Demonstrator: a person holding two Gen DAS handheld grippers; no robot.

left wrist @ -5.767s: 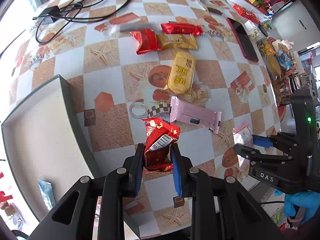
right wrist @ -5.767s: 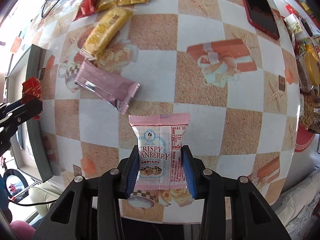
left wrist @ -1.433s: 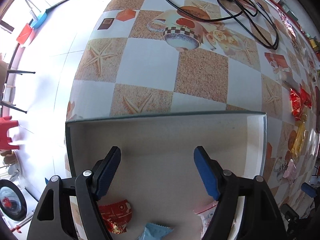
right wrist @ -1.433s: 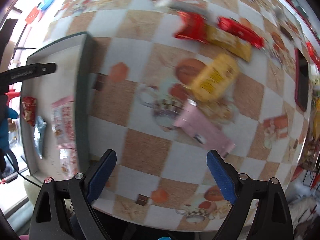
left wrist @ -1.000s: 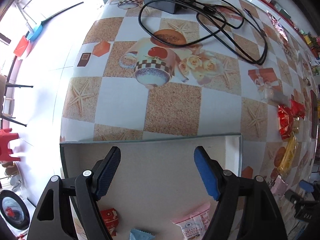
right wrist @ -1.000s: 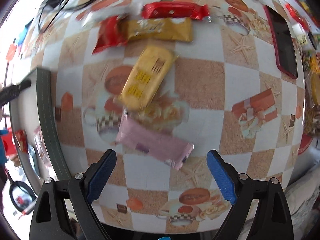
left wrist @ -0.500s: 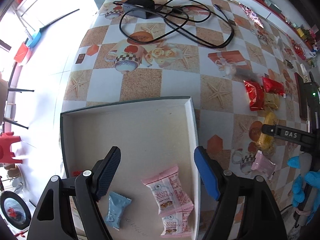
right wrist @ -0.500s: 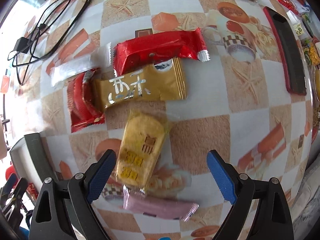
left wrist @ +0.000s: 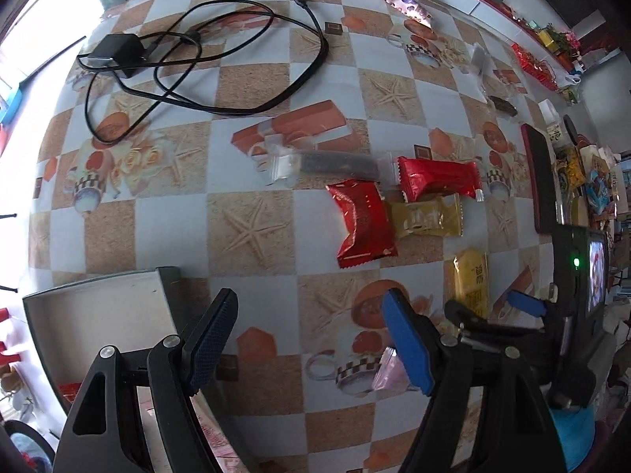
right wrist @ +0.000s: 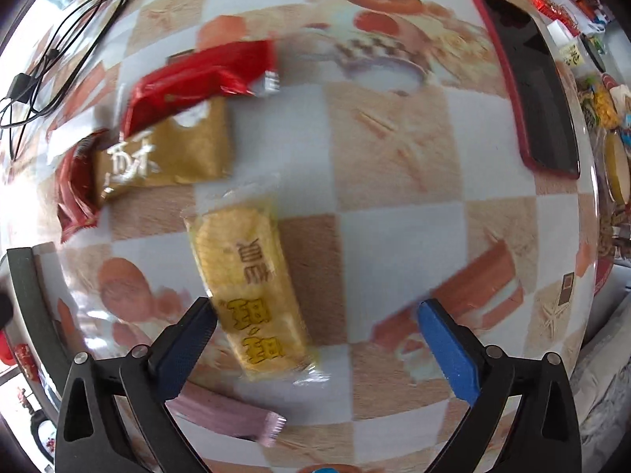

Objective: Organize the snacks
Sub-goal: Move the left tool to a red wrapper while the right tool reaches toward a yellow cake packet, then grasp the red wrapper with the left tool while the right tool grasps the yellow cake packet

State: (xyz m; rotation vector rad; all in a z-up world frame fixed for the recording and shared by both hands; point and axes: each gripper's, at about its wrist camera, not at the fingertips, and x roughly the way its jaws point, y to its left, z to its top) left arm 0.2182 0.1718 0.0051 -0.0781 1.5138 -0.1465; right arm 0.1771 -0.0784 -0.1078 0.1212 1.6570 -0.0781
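Yellow snack pack [right wrist: 252, 287] lengthwise (slightly tilted), right hand-held gripper [right wrist: 319, 327] opening

We see a table [left wrist: 252, 228] covered in a checked cloth printed with starfish and cups. In the left wrist view, a black charger and cable [left wrist: 189, 55] lie toward eleven o'clock, red packets [left wrist: 364, 222] and a gold packet [left wrist: 428, 216] near centre, a yellow packet [right wrist: 252, 287] toward four, a grey tray [left wrist: 98, 307] toward eight, a dark phone [left wrist: 538, 181] toward three.
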